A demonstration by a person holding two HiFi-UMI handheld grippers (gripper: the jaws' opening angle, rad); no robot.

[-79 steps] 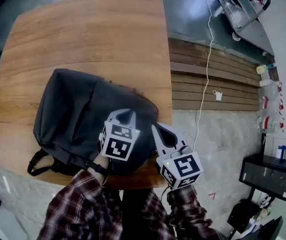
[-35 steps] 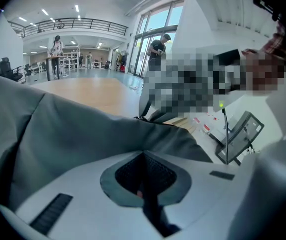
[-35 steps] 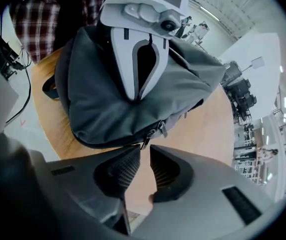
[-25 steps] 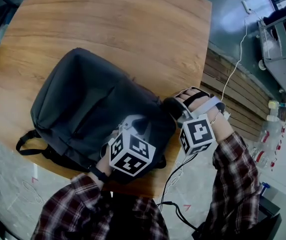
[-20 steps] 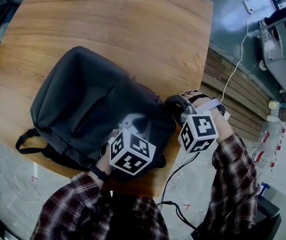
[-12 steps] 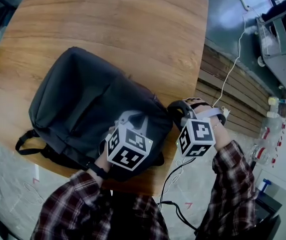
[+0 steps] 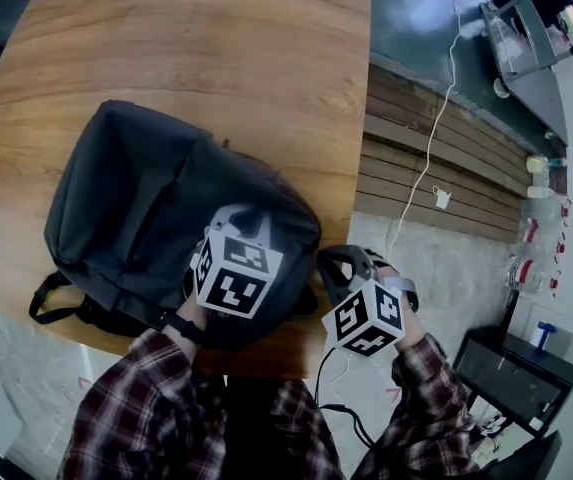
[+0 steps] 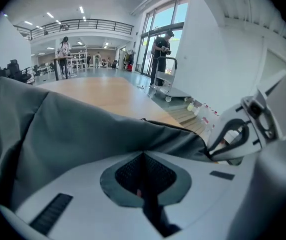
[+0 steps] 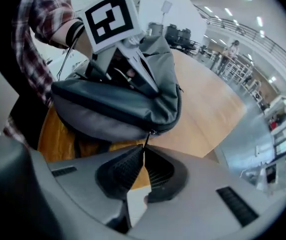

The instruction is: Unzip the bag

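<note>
A dark grey backpack (image 7: 136, 198) lies flat on the round wooden table (image 7: 216, 58), its straps (image 7: 51, 303) at the near left edge. My left gripper (image 7: 241, 218) rests on the bag's near right part and is shut, pinching the bag's fabric (image 8: 83, 129). In the right gripper view the bag (image 9: 133, 109) shows with its zipper running round the edge. My right gripper (image 9: 143, 151) is shut on the thin black zipper pull (image 9: 146, 140), which hangs from the slider at the bag's corner. In the head view the right gripper (image 7: 331, 266) sits just off the bag's near right corner.
The table's edge runs right beside the bag's corner. Past it lie a wooden slatted strip with a white cable (image 7: 421, 168), a metal cart (image 7: 521, 28), bottles (image 7: 536, 163) and a black box (image 7: 521, 363). People stand far off in the hall.
My right gripper has moved from the bag's far right corner along its edge toward me, still shut on the pull. The left gripper has stayed on the bag.
</note>
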